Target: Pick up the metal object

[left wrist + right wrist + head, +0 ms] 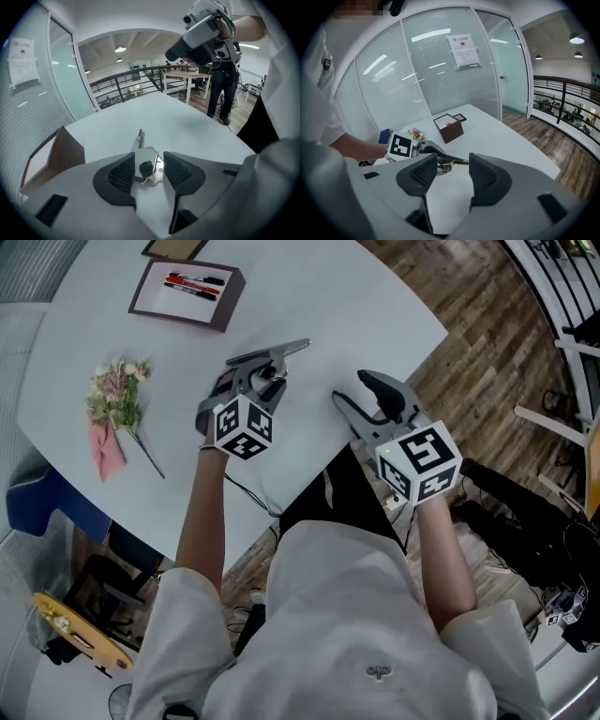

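The metal object [151,172] lies on the white table [187,126], toward its near edge, between the fingers of the left gripper [149,155] — they stand wide and do not clamp it. To the right, the right gripper [453,161] hovers with fingers wide apart — nothing between them.

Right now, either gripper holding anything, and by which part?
Nothing held. Left gripper open, round end of the metal object between its fingers, unclamped; right gripper open, empty.
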The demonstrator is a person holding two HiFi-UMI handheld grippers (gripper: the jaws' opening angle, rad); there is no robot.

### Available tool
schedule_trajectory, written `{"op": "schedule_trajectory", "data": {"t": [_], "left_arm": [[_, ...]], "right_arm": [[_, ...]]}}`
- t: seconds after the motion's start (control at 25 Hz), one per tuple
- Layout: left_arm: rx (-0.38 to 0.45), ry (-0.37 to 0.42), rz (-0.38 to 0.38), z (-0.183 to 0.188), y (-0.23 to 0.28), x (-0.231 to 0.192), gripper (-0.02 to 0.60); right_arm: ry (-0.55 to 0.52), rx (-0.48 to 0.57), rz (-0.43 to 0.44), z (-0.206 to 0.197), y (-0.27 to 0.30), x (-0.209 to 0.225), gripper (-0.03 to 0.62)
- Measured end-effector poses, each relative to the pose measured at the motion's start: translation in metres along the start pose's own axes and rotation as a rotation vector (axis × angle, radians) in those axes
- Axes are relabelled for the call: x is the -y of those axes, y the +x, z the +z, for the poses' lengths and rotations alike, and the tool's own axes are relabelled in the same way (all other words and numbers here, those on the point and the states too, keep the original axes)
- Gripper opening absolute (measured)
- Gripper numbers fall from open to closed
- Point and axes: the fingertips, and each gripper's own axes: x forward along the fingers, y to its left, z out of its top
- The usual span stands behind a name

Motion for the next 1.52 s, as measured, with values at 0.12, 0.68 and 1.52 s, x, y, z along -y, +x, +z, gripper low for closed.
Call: {"op": "schedule_trajectory", "data": {"t": [0.12,0.68,1.52], "left_arm": [[-0.008,0.04,0.004,-0.002,0.002,-0.001,0.193],[-0.041,0.112,0.008,-0.004,0.005,-0.002,0.135],[-0.017,0.194,0.068,0.003,-0.004,-0.005,0.066]], "right_arm": [[0.007,0.0,-0.006,-0.003,-0.001,0.001,0.202],[0.036,0.0,-0.026,-0.013,-0.007,0.006,0.202],[0.044,0.04,-0.04,-0.006,-0.017,-0.006,0.199]]}}
